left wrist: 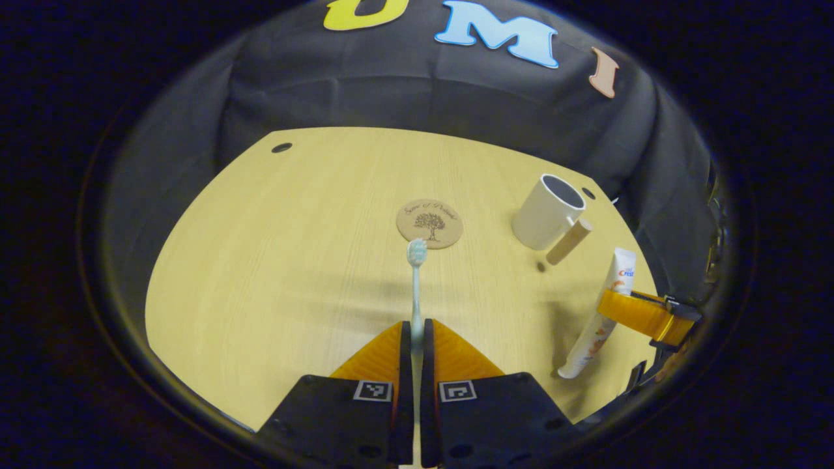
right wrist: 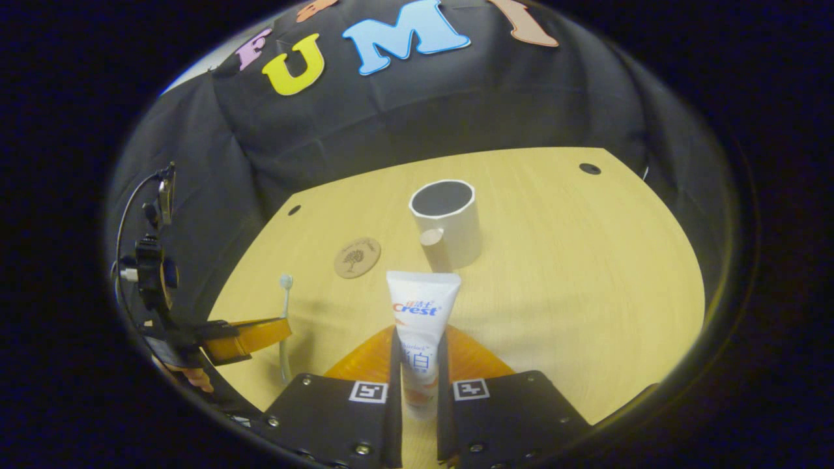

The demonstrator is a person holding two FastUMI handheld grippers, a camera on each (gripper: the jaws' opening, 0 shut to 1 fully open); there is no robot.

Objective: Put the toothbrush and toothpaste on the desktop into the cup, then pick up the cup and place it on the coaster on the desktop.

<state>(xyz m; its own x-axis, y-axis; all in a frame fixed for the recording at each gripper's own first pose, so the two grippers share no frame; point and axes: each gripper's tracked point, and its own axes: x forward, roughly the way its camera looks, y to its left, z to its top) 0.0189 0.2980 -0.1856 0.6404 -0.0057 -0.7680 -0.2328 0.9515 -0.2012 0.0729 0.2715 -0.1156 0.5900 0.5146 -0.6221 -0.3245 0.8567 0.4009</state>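
Toothbrush (left wrist: 416,286) and toothpaste (right wrist: 417,326) are both in hand, neither yet in the cup (right wrist: 448,221). The left claw (left wrist: 416,332) is closed on the brush handle, fingers pressing from either side, the bristle head pointing forward over the table (left wrist: 260,260) toward the coaster (left wrist: 429,223). The right claw (right wrist: 417,355) is clamped on the lower part of the paste tube, whose flat end rises ahead of it, in line with the cup.

In the left gripper view the tube (left wrist: 599,312) stands nearly upright, and whether its cap end touches the table cannot be told. The cup (left wrist: 546,212) stands upright and looks empty near the table's far right side, its wooden handle (left wrist: 569,241) jutting toward the claws. The coaster (right wrist: 357,257) lies bare, well apart from the cup and to its left in the right gripper view.

By this showing the task is at an early stage: both items are gripped, but dropping each into the cup, lifting the cup and setting it on the coaster all remain.
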